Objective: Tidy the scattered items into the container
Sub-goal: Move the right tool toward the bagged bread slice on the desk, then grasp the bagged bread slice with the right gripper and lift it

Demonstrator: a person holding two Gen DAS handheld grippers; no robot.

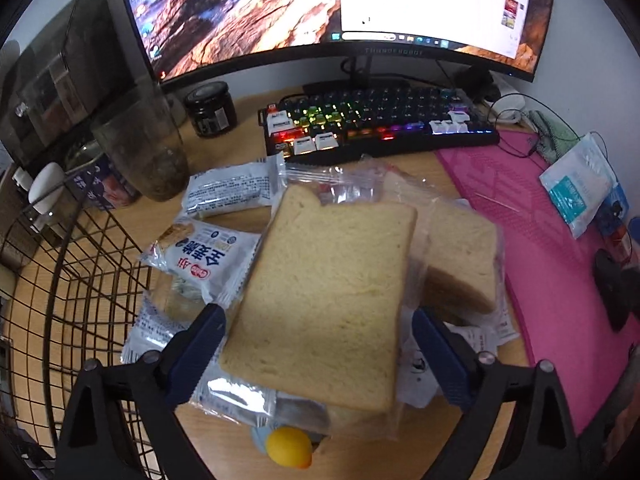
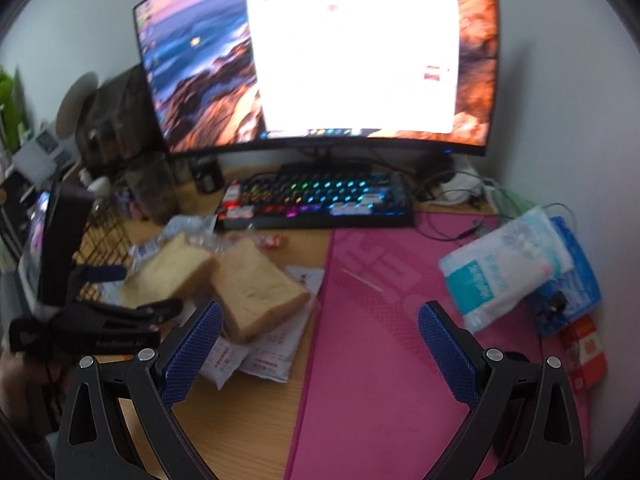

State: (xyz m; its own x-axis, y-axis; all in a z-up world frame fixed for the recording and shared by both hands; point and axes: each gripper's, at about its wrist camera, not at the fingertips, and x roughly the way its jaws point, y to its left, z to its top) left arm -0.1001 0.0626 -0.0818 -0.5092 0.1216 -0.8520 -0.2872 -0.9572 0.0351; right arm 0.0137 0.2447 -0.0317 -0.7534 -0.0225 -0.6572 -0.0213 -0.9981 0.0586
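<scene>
My left gripper is shut on a bagged slice of bread and holds it above a pile of snack packets on the wooden desk. A second bagged bread slice lies just to its right. The black wire basket stands at the left, close to the gripper. In the right wrist view both bread slices show at the left with the left gripper on one, beside the basket. My right gripper is open and empty above the pink mat.
A lit keyboard and monitor stand at the back. A glass jar and a dark jar stand behind the basket. A tissue pack and boxes lie on the mat's right. A yellow ball lies below the bread.
</scene>
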